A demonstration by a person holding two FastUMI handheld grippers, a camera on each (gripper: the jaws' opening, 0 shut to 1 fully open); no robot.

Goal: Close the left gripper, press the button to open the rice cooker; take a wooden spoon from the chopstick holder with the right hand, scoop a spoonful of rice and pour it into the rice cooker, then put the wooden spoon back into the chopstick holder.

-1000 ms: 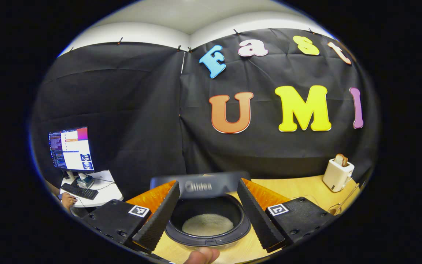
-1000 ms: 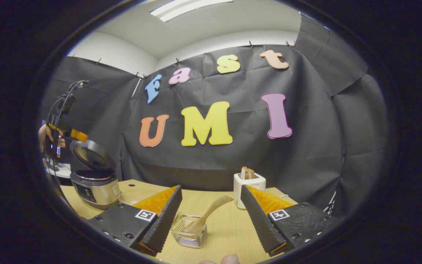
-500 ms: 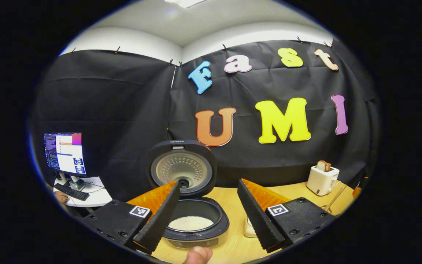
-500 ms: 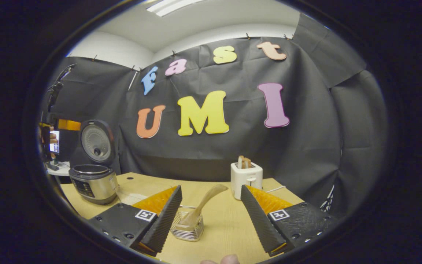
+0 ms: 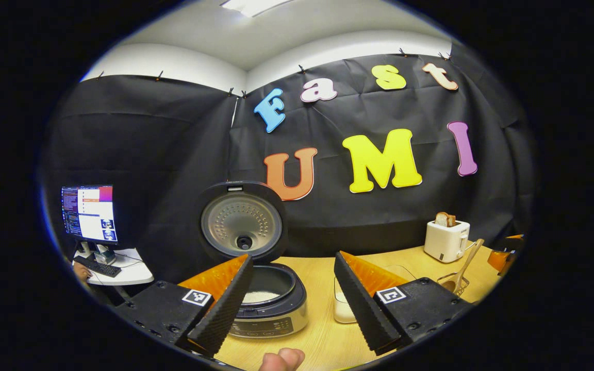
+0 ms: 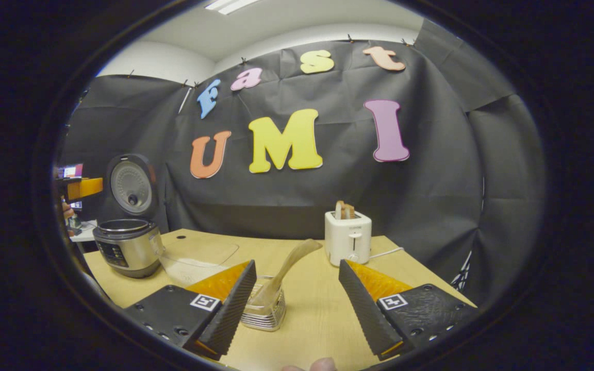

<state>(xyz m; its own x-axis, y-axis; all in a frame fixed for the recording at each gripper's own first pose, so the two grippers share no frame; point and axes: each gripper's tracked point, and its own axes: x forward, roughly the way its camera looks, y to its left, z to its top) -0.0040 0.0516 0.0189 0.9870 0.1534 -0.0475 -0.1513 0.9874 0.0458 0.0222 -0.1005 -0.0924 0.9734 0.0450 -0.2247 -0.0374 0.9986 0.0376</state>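
wooden table (image 6: 317,319) | toaster (image 6: 348,237) behind chopstick holder (image 6: 263,312) | rice cooker (image 5: 268,304) open | both grippers' fingers wide, empty

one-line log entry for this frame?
rice cooker: lid up, rice inside | left gripper: open | right gripper: open, facing wooden spoon in chopstick holder

Black cloth wall (image 5: 173,154), white ceiling (image 5: 286,31), wooden table (image 6: 317,309)

Colours on the pale wood-grain counter (image 6: 323,319)

The silver, black-rimmed rice cooker (image 5: 268,309) holds white rice under a dimpled grey lid; the white toaster (image 6: 348,238) carries brown toast; a tan wooden spoon (image 6: 286,270) leans in the silvery wire chopstick holder (image 6: 263,314).
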